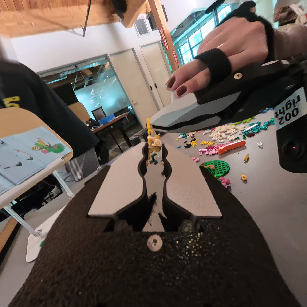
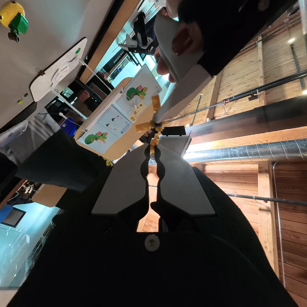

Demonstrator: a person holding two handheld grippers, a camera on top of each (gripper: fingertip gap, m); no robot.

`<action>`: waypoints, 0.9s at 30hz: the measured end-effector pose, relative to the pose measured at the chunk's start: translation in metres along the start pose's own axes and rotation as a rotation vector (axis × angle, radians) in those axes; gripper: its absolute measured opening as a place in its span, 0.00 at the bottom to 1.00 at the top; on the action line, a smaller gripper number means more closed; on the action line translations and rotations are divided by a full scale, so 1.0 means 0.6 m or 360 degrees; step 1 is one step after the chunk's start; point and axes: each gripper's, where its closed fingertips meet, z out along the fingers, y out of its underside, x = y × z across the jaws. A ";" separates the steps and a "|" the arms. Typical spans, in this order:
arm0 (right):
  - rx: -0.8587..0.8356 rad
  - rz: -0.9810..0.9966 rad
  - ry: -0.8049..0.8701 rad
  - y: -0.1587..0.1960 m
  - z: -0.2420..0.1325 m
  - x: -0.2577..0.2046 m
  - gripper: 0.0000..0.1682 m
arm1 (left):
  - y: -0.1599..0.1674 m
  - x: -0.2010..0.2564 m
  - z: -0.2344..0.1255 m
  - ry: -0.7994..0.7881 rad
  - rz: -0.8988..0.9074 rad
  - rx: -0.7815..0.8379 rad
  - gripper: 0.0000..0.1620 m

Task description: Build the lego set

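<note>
- Left wrist view: black housing and two grey fingers of the left gripper [image 1: 154, 146] fill the foreground; their tips are clamped on a small gold and yellow lego piece [image 1: 154, 141] held up above the grey table [image 1: 265, 207].
- From the right, the right gripper [image 1: 152, 126] reaches in, strapped to a hand [image 1: 221, 63]; its grey tips pinch a yellow stalk at the top of the same piece.
- Behind it on the table lie a round green studded plate [image 1: 217, 167], an orange tool [image 1: 230, 147], a heap of pink bricks [image 1: 209, 150], a heap of white bricks [image 1: 226, 132], teal bits further back, and single yellow bits scattered close by.
- At left an instruction booklet [image 1: 31, 152] rests open on a tilted wooden stand, with a person in dark clothing behind it.
- Right wrist view: the picture is turned on its side. The right gripper [image 2: 153, 147] has its fingers almost together, nipping the yellow end of the gold lego piece [image 2: 152, 126], which spreads several gold petals.
- The left gripper [image 2: 157, 118] comes down from the upper right and grips the centre of that piece.
- The booklet [image 2: 119, 114] shows beyond, on its stand.
- A yellow and green built part [image 2: 14, 20] sits on the table at the upper left corner.
</note>
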 end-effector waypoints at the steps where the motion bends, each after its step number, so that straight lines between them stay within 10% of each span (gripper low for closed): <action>1: 0.0005 -0.0007 0.0004 0.000 0.000 0.001 0.02 | -0.003 0.000 -0.001 -0.0003 0.0002 0.0016 0.10; 27: 0.0176 -0.0091 -0.0267 -0.019 0.000 -0.053 0.00 | 0.064 0.006 0.002 0.0151 -0.0142 -0.0237 0.09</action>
